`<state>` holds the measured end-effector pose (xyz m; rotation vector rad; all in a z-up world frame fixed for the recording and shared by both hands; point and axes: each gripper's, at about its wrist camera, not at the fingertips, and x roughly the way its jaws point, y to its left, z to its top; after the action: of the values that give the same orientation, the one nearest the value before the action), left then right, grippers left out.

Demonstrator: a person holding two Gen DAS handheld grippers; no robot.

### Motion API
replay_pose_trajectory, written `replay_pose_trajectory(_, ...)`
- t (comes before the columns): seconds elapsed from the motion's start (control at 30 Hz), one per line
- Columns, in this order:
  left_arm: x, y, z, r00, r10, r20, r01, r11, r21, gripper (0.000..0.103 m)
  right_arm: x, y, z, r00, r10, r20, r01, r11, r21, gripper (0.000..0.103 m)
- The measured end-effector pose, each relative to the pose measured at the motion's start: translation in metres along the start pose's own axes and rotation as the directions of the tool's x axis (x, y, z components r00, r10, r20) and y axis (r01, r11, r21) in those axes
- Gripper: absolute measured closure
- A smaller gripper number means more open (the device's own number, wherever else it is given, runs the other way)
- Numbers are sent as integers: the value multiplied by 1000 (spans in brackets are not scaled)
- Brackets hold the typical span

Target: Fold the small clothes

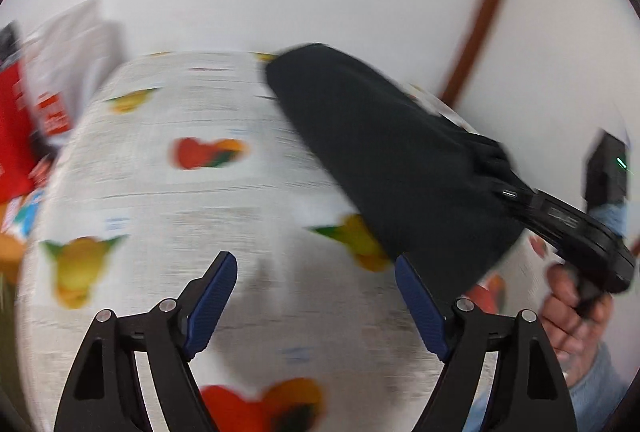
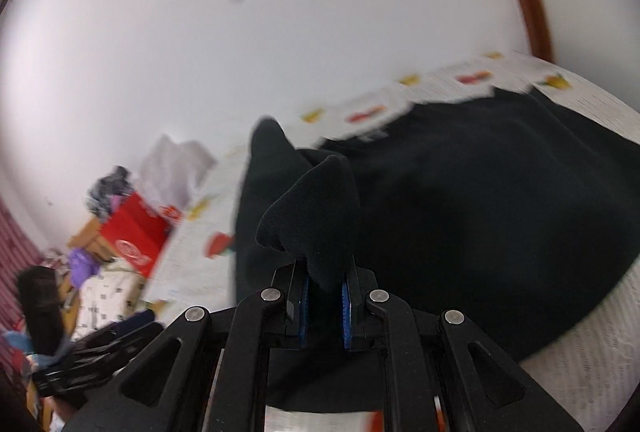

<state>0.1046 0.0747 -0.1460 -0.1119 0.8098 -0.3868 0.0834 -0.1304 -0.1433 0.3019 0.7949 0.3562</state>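
The right gripper (image 2: 324, 296) is clamped tight on a bunched edge of the black garment (image 2: 460, 216), which trails from its blue pads (image 2: 346, 312) out to the right and ahead over the fruit-print cloth (image 2: 592, 364). The left gripper (image 1: 316, 272) stands wide apart with nothing between its fingers, just left of the lifted garment. A red box (image 2: 136, 236) lies well off to the right gripper's left.

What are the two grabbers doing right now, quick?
Left gripper: open, holding nothing.
Right gripper: closed on the black cloth, lifting one end off the fruit-print tablecloth.
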Motion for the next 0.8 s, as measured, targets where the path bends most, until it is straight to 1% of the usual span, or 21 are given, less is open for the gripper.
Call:
replay_pose_trajectory(0.1,15,-33,-7,998,-38,-42,41,996,74,21,8,-19,-6,999,-2,-43,3,1000,29,92)
replay_pose_trajectory(0.17,24,-50,-11,997,-44,-65,51,993,111,21,10,-24,-8,999,7,-51,-5,999,37,92)
replay_pose_trajectory(0.3,43,-69,-16,996,-4,-94,18,988,150,21,11,-26,-11,998,25,-53,-24,999,33,91)
replay_pose_trajectory(0.43,57,-76,-20,991,68,-115,-47,983,176,21,8,-24,-13,998,8,-61,-10,1000,-21,88)
replay_pose_trajectory(0.47,59,-77,-20,989,80,-123,-57,982,180,21,8,-25,-13,998,3,-64,-5,1000,-30,86)
replay_pose_trajectory(0.5,59,-78,-21,990,84,-115,-61,981,185,21,8,-27,-14,998,-7,-68,4,999,-41,81)
replay_pose_trajectory(0.53,58,-79,-22,990,86,-112,-63,980,191,21,5,-28,-16,997,-17,-73,14,999,-52,79)
replay_pose_trajectory(0.57,58,-80,-23,989,87,-116,-64,979,192,21,4,-30,-16,997,-26,-78,22,998,-60,75)
replay_pose_trajectory(0.63,58,-79,-22,990,82,-117,-60,982,180,21,1,-32,-15,997,-7,-71,1,997,-81,67)
replay_pose_trajectory(0.7,60,-78,-20,989,82,-119,-60,982,177,21,0,-31,-12,998,18,-61,-25,995,-100,53)
replay_pose_trajectory(0.8,66,-79,-13,988,87,-124,-64,982,178,21,6,-28,-1,995,71,-70,-78,992,-98,47)
